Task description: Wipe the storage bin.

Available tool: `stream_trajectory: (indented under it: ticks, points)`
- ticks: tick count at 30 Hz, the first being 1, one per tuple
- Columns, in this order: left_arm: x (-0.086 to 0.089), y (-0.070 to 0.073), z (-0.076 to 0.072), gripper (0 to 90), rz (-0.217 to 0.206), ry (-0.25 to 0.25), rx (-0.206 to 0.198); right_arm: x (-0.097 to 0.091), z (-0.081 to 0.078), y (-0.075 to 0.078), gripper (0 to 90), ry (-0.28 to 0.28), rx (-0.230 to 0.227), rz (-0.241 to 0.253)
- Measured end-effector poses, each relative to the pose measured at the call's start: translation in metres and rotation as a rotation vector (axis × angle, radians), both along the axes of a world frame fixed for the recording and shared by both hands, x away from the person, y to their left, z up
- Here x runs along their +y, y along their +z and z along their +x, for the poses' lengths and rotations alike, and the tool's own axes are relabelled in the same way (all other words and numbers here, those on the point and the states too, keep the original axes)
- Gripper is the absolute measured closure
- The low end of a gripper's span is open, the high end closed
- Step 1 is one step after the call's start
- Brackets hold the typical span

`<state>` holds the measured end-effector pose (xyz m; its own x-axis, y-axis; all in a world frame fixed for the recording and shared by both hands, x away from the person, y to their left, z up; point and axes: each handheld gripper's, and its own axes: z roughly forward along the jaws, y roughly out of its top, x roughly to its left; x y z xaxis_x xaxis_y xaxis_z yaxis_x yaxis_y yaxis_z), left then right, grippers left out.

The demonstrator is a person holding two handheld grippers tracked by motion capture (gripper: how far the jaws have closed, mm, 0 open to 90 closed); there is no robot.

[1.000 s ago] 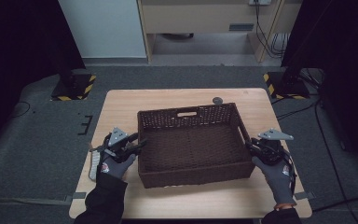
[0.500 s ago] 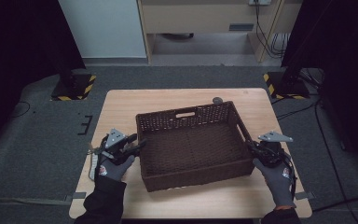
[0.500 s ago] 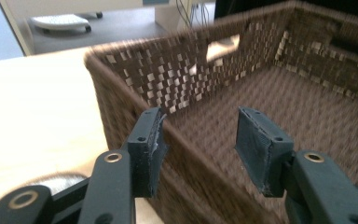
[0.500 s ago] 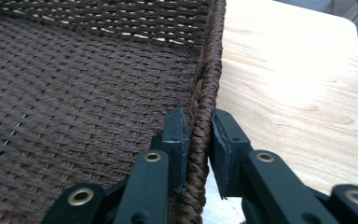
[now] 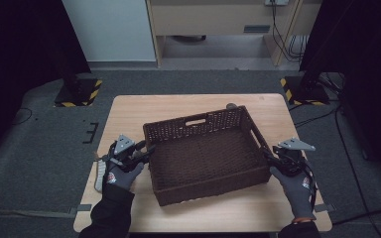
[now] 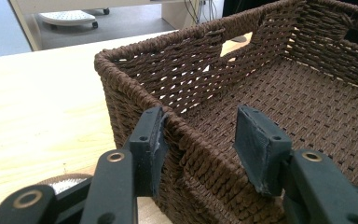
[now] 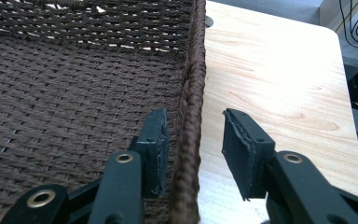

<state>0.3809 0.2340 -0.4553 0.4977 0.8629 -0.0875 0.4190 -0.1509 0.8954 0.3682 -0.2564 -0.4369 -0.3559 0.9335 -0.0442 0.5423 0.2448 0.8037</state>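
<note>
The brown basket sits in the middle of the table. Its side walls are straddled by the left gripper and the right gripper. The right jaws have just been opening, with the rim between them; both pairs are apart. The basket looks freshly set down, so the grippers probably need to be lifted away next.

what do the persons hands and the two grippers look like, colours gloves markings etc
Both hands wear grey knit gloves with a small red-and-white badge on the back, left hand, right hand, over dark sleeves. Each black two-jaw gripper, left gripper and right gripper, has brass-ringed pivots, flat dark pads and a grey three-cornered top plate.
</note>
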Motion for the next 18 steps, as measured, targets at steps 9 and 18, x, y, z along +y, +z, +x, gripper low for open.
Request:
stream_trajectory:
  ticks: [9,18]
  points:
    - [0.0,0.007,-0.005,51.4,0.009,-0.003,0.003,0.001,0.0,-0.003,79.8,0.002,0.025,-0.019]
    - [0.003,0.0,0.006,46.9,-0.014,0.007,0.011,-0.002,0.012,-0.007,76.6,-0.024,0.001,-0.015]
